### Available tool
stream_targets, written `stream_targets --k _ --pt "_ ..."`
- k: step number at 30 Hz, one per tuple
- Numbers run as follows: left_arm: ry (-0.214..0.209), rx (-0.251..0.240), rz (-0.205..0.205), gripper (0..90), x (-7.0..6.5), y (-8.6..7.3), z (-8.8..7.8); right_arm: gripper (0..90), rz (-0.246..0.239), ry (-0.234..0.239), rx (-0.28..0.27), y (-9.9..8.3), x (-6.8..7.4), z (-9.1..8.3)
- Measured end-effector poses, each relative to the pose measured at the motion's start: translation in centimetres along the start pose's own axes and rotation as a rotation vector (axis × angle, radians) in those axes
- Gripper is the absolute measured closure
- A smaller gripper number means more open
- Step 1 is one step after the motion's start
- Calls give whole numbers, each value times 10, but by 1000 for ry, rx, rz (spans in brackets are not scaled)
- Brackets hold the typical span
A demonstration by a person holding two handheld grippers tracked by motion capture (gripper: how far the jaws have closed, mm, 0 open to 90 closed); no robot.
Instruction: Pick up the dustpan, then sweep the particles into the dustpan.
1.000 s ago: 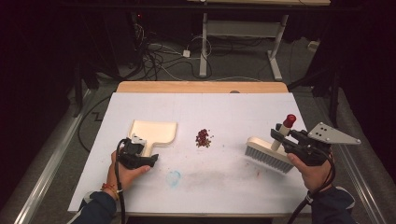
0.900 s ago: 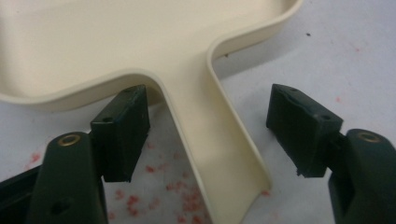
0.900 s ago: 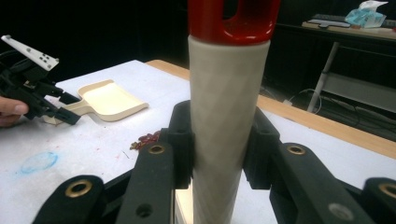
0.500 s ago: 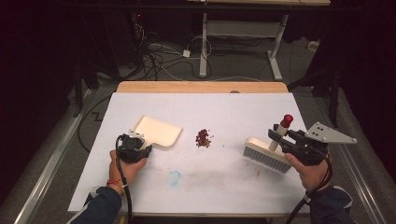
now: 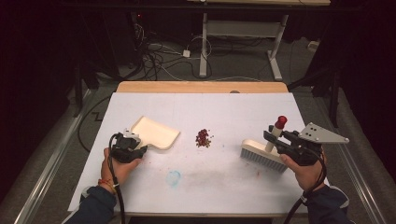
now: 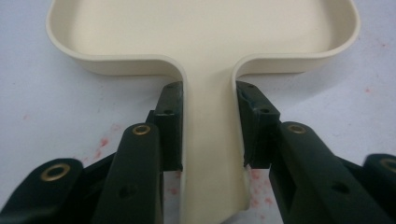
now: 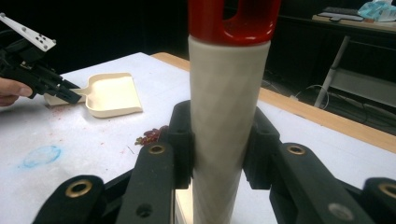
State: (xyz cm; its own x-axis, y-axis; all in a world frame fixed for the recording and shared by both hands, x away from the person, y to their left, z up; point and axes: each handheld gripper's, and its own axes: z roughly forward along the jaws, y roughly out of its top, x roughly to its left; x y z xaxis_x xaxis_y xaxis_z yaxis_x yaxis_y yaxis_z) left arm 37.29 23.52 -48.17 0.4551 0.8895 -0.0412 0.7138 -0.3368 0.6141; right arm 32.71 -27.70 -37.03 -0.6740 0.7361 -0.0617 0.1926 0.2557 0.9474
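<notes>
High view: a small pile of dark red crumbs [image 5: 203,138] sits about mid-surface, with open white room all around it. Left of it lies the cream dustpan [image 5: 155,132], its open mouth angled toward the crumbs and near them, not touching. The left gripper [image 5: 132,148] has its jaws closed on the dustpan handle. Over on the right, well apart from the pile, is the brush [image 5: 262,154], bristles down, set in from the surface's right edge. The right gripper [image 5: 275,140] has its jaws clamped on the brush's pale, red-capped handle.

The surface [image 5: 224,107] has a wooden strip along the far edge and a faint blue smudge [image 5: 173,177] toward the near side.

Left gripper view adds the close-up: both pads [image 6: 169,126] press the handle's sides, and little red specks dot the surface. Right gripper view shows the handle [image 7: 224,116] upright between the jaws, crumbs just beyond it.
</notes>
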Motion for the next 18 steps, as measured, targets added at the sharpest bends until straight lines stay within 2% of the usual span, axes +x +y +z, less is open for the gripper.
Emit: stream_targets --k 4,6,8,10,14,17,18 --pt "3 -1 5 643 3 -1 -4 692 7 -2 0 1 0 2" --pt "-9 3 13 643 3 -1 -8 693 4 2 0 1 0 3" --pt "-8 2 32 643 2 -2 -13 693 4 6 9 -1 0 7" --pt "-32 9 59 643 1 -2 -21 693 10 0 15 -1 -1 11" --pt "-54 17 83 643 -2 -4 -29 693 14 -1 6 1 -2 15" --pt "-70 19 103 643 -6 -4 -34 693 9 -9 4 8 -4 25" --pt "-81 33 127 643 -12 -3 -36 693 14 -5 1 9 -5 29"
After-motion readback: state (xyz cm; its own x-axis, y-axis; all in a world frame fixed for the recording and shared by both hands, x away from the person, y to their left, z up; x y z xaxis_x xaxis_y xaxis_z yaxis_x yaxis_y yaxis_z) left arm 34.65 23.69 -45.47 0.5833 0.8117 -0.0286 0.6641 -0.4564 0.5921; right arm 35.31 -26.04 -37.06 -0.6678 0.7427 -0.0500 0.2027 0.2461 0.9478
